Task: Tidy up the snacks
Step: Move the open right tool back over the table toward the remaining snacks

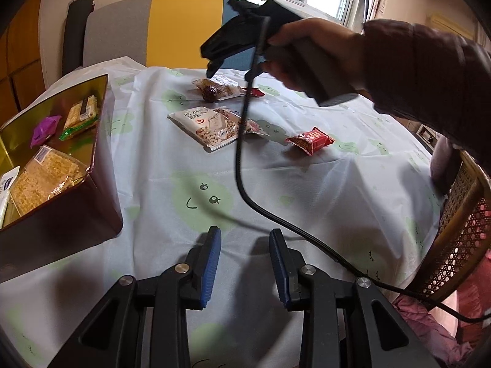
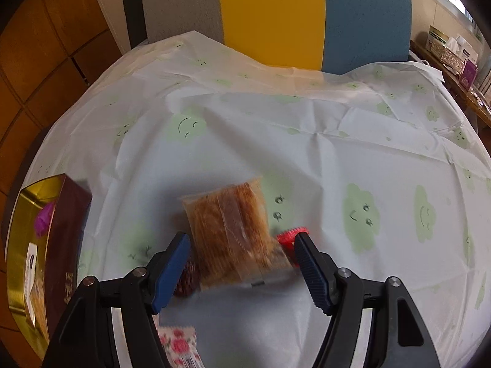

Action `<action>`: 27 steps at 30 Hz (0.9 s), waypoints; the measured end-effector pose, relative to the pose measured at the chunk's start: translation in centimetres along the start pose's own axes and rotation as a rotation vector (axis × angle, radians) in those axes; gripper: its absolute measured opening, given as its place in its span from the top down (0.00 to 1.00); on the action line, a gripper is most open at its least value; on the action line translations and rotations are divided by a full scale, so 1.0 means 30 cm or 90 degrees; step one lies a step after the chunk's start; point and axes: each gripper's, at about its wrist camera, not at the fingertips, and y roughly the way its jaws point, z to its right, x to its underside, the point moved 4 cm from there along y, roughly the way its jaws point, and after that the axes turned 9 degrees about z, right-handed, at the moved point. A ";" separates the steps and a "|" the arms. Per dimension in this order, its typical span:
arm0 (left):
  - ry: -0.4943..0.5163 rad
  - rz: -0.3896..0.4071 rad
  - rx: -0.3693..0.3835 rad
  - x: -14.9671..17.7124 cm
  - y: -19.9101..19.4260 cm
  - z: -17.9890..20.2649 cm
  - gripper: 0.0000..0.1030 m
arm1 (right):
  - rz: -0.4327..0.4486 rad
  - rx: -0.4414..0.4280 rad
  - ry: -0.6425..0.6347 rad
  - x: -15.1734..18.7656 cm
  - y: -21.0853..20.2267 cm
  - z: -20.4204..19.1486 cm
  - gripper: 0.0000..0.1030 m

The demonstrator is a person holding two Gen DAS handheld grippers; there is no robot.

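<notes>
My right gripper point(image 2: 242, 239) stands open over a clear packet of brown pastry point(image 2: 227, 230), which shows between its blue pads without touching them. Beside that packet lie a small red wrapper point(image 2: 291, 236) and a dark red fruit point(image 2: 187, 279). In the left wrist view a hand holds this right gripper point(image 1: 214, 67) just above the pastry packet point(image 1: 224, 86). A white nut packet point(image 1: 208, 125), a floral packet point(image 1: 254, 128) and a red candy point(image 1: 310, 139) lie nearer. My left gripper point(image 1: 245, 233) is open and holds nothing, low over the cloth.
A gold-lined box point(image 1: 98, 141) at the left holds several snacks, among them a purple packet point(image 1: 44, 130). A black cable point(image 1: 242, 165) hangs from the right gripper across the table. A grey, yellow and blue chair back point(image 2: 270, 15) stands behind. A wicker chair point(image 1: 460, 230) is at the right edge.
</notes>
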 end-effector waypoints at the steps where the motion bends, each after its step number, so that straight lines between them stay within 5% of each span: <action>1: 0.001 0.000 0.001 0.000 0.000 0.000 0.68 | -0.008 0.000 0.001 -0.001 0.011 -0.004 0.31; 12: -0.008 -0.001 0.007 0.000 0.004 -0.004 0.66 | -0.076 -0.004 -0.023 0.073 0.063 0.034 0.32; 22: -0.009 -0.014 0.017 -0.010 0.009 0.007 0.58 | -0.043 -0.036 -0.011 0.156 -0.104 0.169 0.30; 27: -0.002 -0.018 0.008 -0.011 0.012 0.012 0.58 | -0.090 -0.070 -0.020 0.258 -0.158 0.218 0.30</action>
